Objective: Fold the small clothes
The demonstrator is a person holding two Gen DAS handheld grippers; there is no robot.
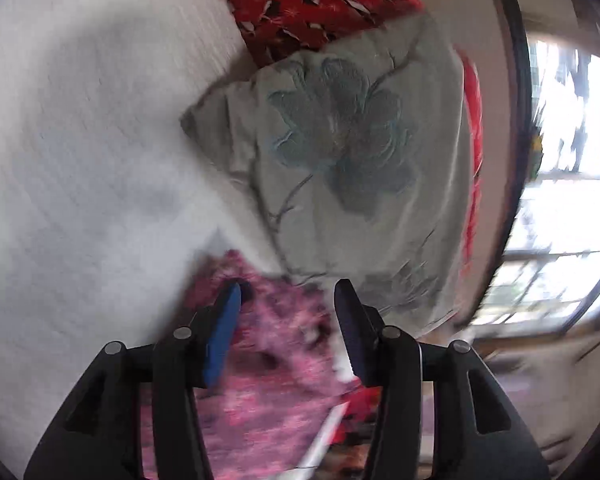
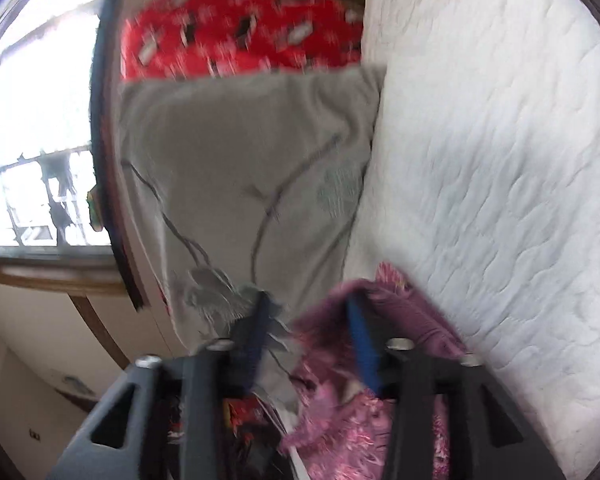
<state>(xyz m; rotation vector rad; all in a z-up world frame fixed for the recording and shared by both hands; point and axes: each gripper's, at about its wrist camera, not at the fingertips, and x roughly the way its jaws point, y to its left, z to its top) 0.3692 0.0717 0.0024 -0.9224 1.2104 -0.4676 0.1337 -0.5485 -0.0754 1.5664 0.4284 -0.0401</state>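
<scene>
Only the left wrist view shows the pillow's point(image 1: 340, 152) embroidered flower. Left gripper point(image 1: 288, 308) hangs spread over the pink garment point(image 1: 268, 380) at the white quilt's point(image 1: 80, 160) edge. Right gripper point(image 2: 310, 320) is spread too, one finger under a garment fold.

Both grippers with jaws spread apart.

The left gripper point(image 1: 287, 292) reaches forward from the near edge of its view, its black frame filling the lower part; the two blue-padded fingers point(image 1: 222, 330) stand well apart with a clear gap between them. The right gripper point(image 2: 310, 312) points the same way, its jaws also parted, though blur softens the outlines. Its right finger point(image 2: 364, 344) has pink cloth point(image 2: 400, 304) draped against it; whether it grips anything cannot be told.
</scene>
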